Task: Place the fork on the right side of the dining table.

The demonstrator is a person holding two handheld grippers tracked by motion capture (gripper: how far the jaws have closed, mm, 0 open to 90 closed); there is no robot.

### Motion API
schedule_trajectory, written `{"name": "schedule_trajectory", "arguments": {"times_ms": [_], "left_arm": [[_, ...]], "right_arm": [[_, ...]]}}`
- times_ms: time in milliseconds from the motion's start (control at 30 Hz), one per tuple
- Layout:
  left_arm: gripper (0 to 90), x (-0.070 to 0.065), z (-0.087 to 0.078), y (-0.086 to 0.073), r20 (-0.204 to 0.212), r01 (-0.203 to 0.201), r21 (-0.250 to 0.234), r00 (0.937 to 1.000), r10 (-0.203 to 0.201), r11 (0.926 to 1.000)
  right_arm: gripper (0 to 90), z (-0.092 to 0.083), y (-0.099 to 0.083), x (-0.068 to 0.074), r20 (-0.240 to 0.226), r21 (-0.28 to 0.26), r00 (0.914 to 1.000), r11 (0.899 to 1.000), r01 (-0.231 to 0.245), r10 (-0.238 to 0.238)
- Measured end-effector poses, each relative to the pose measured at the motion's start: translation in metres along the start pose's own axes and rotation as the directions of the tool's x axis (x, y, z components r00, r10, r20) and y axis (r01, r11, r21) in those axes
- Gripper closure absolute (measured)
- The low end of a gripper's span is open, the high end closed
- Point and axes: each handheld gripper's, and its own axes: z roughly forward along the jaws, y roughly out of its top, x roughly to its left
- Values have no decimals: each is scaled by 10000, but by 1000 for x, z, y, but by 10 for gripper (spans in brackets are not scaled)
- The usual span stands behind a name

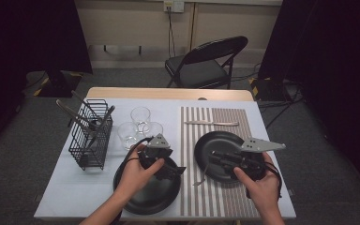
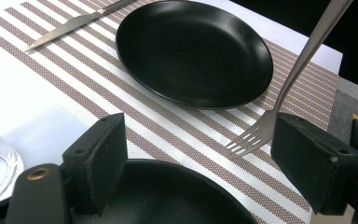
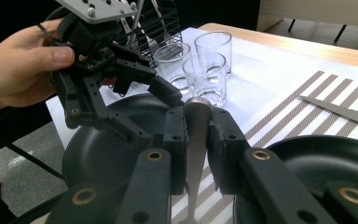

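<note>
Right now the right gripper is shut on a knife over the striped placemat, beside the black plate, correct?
Not quite: the right gripper is shut on a fork, not a knife. The left gripper view shows its tines above the striped placemat, beside the black plate. The knife lies farther back.

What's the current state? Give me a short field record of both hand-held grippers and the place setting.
right hand-held gripper: shut on fork, tines down at the striped placemat
left hand-held gripper: open, nothing held, over near plate
far plate: on placemat, bare
knife: beyond far plate
glasses: three, beside wire caddy
</note>
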Motion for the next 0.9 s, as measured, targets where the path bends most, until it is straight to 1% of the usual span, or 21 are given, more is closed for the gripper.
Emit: {"name": "schedule_trajectory", "arguments": {"times_ms": [133,233,267,367,500,533,700,900], "left_arm": [[184,1,0,-1,5,-5,49,10000,5,10000],[184,1,1,-2,-6,11,61,10000,-11,10000],[184,1,1,-3,27,65,82,10000,-65,9999],[183,2,0,-3,56,88,32,9999,-88,10000],[184,2,0,-4,3,131,-21,9999,-131,9999],[184,3,-1,-4,-40,89,39,10000,-89,10000],[183,3,-3,-6,-5,155,-12,9999,-155,9999],[184,4,-3,-7,-65,138,83,9999,-137,9999]], "right_arm": [[784,-2,-3,-1,-89,-7,10000,10000,-36,36],[784,-4,-4,-1,-73,-20,10000,10000,-43,42],[784,-4,-4,-1,-86,-14,9999,10000,-60,60],[784,-5,-5,-1,-150,4,9998,9999,-116,116],[784,-5,-6,0,-194,11,9998,10000,-64,64],[784,-5,-7,0,-209,18,9998,10000,-72,72],[784,-5,-9,1,-271,80,9996,9999,-64,66],[783,-4,-11,1,-297,152,9996,9999,-33,38]]}}
